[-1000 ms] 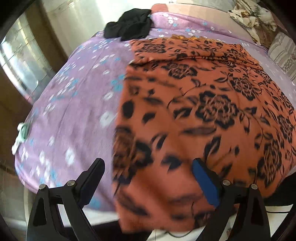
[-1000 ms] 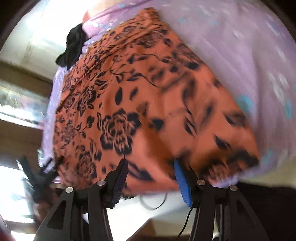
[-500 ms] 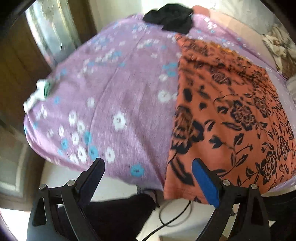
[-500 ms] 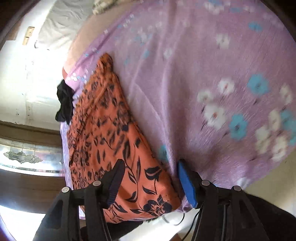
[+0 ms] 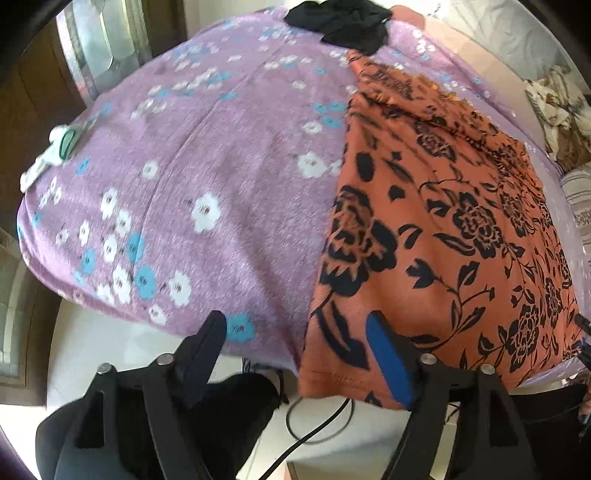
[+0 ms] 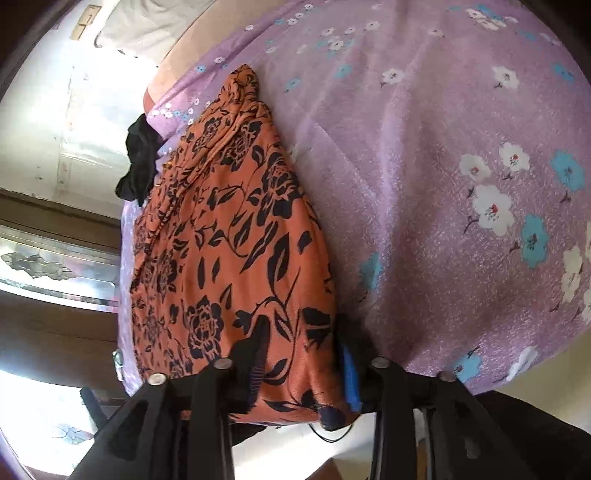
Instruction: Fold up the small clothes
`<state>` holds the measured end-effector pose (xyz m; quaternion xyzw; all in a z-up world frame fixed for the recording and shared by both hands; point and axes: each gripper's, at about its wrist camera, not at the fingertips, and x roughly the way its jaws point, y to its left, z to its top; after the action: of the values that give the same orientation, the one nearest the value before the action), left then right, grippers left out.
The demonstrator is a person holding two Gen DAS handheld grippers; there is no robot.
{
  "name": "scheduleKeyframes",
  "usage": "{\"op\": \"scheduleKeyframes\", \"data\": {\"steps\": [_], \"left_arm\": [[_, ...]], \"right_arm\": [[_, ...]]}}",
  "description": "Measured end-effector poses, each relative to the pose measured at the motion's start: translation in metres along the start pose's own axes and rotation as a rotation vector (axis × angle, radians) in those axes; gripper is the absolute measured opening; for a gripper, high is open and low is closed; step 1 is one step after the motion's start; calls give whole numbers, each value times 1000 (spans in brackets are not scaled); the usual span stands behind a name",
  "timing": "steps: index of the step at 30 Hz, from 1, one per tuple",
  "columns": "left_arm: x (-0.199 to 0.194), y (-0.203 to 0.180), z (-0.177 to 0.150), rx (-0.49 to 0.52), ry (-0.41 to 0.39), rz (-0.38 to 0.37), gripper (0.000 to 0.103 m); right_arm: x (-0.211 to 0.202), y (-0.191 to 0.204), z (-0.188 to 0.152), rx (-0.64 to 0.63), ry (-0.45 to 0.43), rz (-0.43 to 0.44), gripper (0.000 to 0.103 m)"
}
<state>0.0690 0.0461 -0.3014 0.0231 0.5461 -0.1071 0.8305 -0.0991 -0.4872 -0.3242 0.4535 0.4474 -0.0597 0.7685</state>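
Orange floral garment (image 6: 229, 236) hides the right gripper's (image 6: 303, 347) blue pad (image 6: 350, 373); whether it's pinching, can't tell.

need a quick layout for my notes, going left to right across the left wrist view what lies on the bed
white and green object at the left edge → purple floral sheet → orange floral garment → patterned cloth pile at the right edge

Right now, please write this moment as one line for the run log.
orange floral garment: flat on purple sheet | left gripper: open at its near-left corner, closing | right gripper: closing around near-right corner | black cloth: far edge
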Motion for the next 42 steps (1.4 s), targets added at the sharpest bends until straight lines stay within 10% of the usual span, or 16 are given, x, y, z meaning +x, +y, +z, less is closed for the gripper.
{"op": "scheduleKeyframes", "data": {"steps": [4,9,19,21,24,26,28,30,32,35,42], "left_arm": [[13,-17,-1,46,40,-12,61],[6,-17,-2,39,42,-85,7],[-5,-15,12,41,17,-200,8],[3,-15,11,48,49,-184,46],[13,-22,7,59,83,-203,66],[15,-26,2,85,89,-197,63],[14,-27,1,100,86,-165,34],[13,-25,4,80,91,-217,8],[9,-19,6,63,89,-245,8],[-2,-23,10,96,66,-271,7],[-48,-7,50,98,-27,-429,6]], "right_arm": [[5,15,-5,-88,-9,-50,51],[6,23,-9,-154,-23,-107,12],[-18,8,2,-23,-84,77,9],[-8,5,1,-3,-30,51,13],[-1,6,0,14,6,1,19],[1,3,-1,27,13,4,52],[1,3,-3,35,5,29,74],[4,9,-5,-30,11,20,68],[12,17,-8,-89,40,-20,13],[15,27,-11,-141,53,-67,11],[-24,46,13,-126,14,132,8]]}}
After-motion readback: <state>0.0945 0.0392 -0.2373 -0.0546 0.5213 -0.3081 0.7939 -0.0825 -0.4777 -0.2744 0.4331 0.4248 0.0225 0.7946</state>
